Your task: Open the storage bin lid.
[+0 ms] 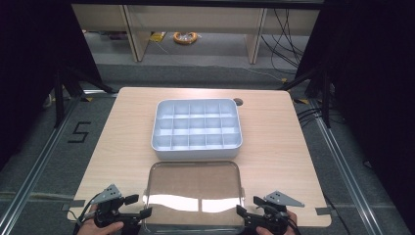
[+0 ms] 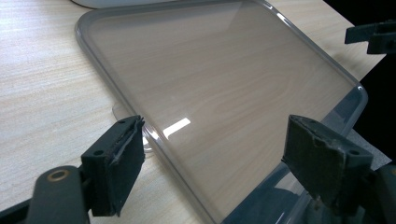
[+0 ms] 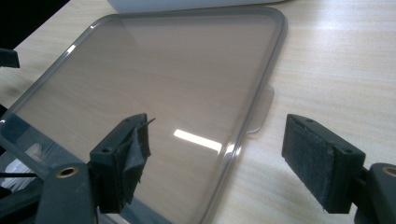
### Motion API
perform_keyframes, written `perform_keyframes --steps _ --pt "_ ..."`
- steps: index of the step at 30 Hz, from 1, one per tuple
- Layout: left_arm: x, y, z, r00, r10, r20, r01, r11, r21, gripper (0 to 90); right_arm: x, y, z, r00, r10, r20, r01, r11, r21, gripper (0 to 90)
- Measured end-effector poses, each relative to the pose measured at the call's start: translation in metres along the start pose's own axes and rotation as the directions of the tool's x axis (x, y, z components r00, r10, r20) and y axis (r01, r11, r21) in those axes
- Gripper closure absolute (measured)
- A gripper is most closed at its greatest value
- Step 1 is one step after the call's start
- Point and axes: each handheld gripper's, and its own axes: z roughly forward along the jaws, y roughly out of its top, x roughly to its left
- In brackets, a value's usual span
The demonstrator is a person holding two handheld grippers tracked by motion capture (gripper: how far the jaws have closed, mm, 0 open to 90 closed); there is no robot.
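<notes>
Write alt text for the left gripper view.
A clear plastic lid lies flat on a light wooden table, its near edge jutting past the table's edge. The left gripper stands open, its black jaws straddling the lid's left rim near a small tab.

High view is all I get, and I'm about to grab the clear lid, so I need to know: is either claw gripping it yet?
Observer: No. The left claw is open; the clear lid has its edge running between the jaws, and neither jaw presses on it.
Operator: And the right?
Observer: The right claw is open too, astride the lid's edge. A small tab juts from that edge, just ahead of the outer jaw.
</notes>
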Motion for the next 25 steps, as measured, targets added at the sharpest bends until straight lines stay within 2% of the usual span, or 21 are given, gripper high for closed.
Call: perform_keyframes --steps 1,2,3,4,5,6,8,9,10,13,15,17,18,20,21,22,23,25 --pt "0.000 0.001 -0.001 1.0000 0.002 0.002 -0.002 1.0000 0.004 19.6 -0.003 0.000 0.000 0.9992 -0.041 0.003 0.041 0.9991 -0.006 24.3" --pt "0.000 0.001 -0.001 1.0000 0.000 -0.001 0.000 1.0000 0.001 19.7 -0.003 -0.001 -0.001 0.9992 -0.041 0.000 0.041 0.9992 0.001 24.2" --pt "0.000 0.001 0.000 1.0000 -0.005 -0.002 0.005 1.0000 -0.003 19.8 -0.001 -0.002 -0.002 0.9998 -0.019 0.004 0.019 0.9998 0.005 24.2" --pt "0.001 0.001 0.000 1.0000 -0.003 -0.003 0.003 0.9999 -0.010 19.9 -0.002 -0.002 -0.003 0.9993 -0.036 -0.007 0.036 0.9993 0.003 24.2" --pt "0.001 0.001 0.000 1.0000 -0.005 -0.005 0.005 0.9999 -0.010 20.0 -0.001 -0.002 -0.003 0.9999 -0.006 -0.015 0.006 1.0000 0.000 24.2" --pt "0.001 0.001 0.000 1.0000 -0.006 -0.006 0.006 0.9999 -0.010 20.0 -0.004 -0.002 -0.003 0.9993 -0.036 -0.012 0.036 0.9993 -0.002 24.2" --pt "0.001 0.001 0.000 1.0000 -0.006 -0.006 0.006 0.9999 -0.009 20.0 -0.004 -0.002 -0.002 0.9994 -0.033 -0.014 0.033 0.9995 0.001 24.2" --pt "0.001 0.001 0.000 1.0000 -0.008 -0.005 0.008 0.9999 -0.011 20.0 -0.004 -0.002 -0.002 0.9995 -0.030 0.004 0.030 0.9995 0.009 24.2" --pt "0.001 0.001 0.000 1.0000 -0.007 -0.001 0.007 0.9999 -0.011 20.0 -0.006 -0.002 -0.002 0.9986 -0.047 0.021 0.047 0.9989 0.004 24.2" --pt "0.002 0.001 0.000 0.9999 -0.017 -0.003 0.017 0.9998 -0.012 20.0 -0.006 -0.001 -0.002 0.9995 -0.030 -0.007 0.030 0.9996 0.001 24.2" --pt "0.002 0.001 0.000 0.9997 -0.019 -0.014 0.018 0.9997 -0.018 20.1 -0.003 -0.002 -0.002 0.9999 0.015 0.002 -0.015 0.9998 0.015 24.2" --pt "0.003 0.001 0.000 0.9998 -0.020 -0.003 0.020 0.9998 -0.005 20.1 -0.004 -0.002 -0.001 0.9999 0.015 -0.004 -0.015 0.9999 0.001 24.2" --pt "0.003 0.001 0.001 0.9998 -0.019 -0.005 0.019 0.9998 -0.003 20.1 -0.007 -0.002 -0.001 0.9999 -0.009 -0.010 0.009 0.9999 0.011 24.2" --pt "0.002 0.001 0.001 0.9998 -0.020 -0.003 0.020 0.9998 -0.002 20.0 -0.009 -0.002 -0.001 1.0000 -0.006 -0.005 0.006 0.9999 0.011 24.2" --pt "0.002 0.001 0.001 0.9998 -0.021 -0.003 0.021 0.9998 0.004 20.1 -0.010 -0.002 -0.001 0.9998 0.004 -0.018 -0.004 1.0000 -0.002 24.2" --pt "0.003 0.002 0.001 0.9997 -0.023 -0.001 0.023 0.9997 0.006 20.0 -0.011 -0.001 -0.002 0.9997 0.015 -0.020 -0.014 0.9997 0.018 24.2" --pt "0.003 0.002 0.001 0.9997 -0.025 -0.001 0.025 0.9997 0.004 19.9 -0.012 -0.002 -0.001 0.9990 0.032 -0.030 -0.032 0.9995 0.008 24.2" --pt "0.004 0.002 0.001 0.9996 -0.027 0.000 0.027 0.9996 0.012 19.6 -0.013 -0.002 0.000 0.9986 0.043 -0.030 -0.043 0.9991 0.003 24.2"
